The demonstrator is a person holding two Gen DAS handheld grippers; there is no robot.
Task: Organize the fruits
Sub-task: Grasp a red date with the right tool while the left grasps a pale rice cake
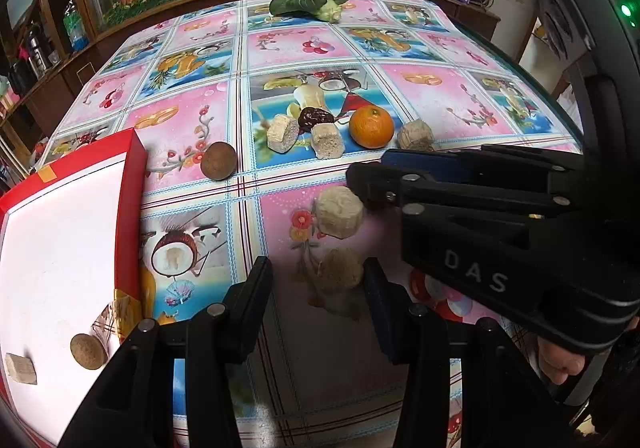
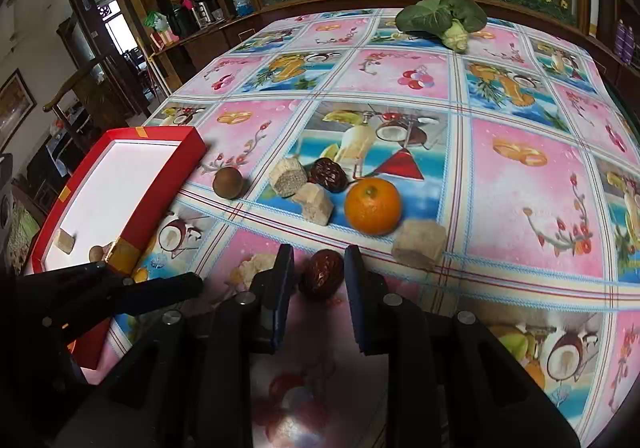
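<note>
In the left wrist view my left gripper [image 1: 316, 270] is open, its fingers on either side of a crumbly beige chunk [image 1: 340, 275] on the tablecloth. A second beige chunk [image 1: 339, 212] lies just beyond it. In the right wrist view my right gripper [image 2: 319, 272] is open around a dark red date [image 2: 322, 274], close on both sides. A red box [image 1: 132, 184] with a white floor stands at the left and holds a brown round fruit [image 1: 88, 351] and a beige cube [image 1: 21, 368]. An orange [image 2: 372, 206] sits mid-table.
Mid-table lie a brown round fruit [image 2: 228, 182], another date [image 2: 329, 175] and three beige cubes [image 2: 288, 176] [image 2: 316, 202] [image 2: 419, 242]. A leafy green vegetable [image 2: 440, 18] rests at the far edge, before a glass cabinet. A hand [image 1: 560, 360] holds the right gripper.
</note>
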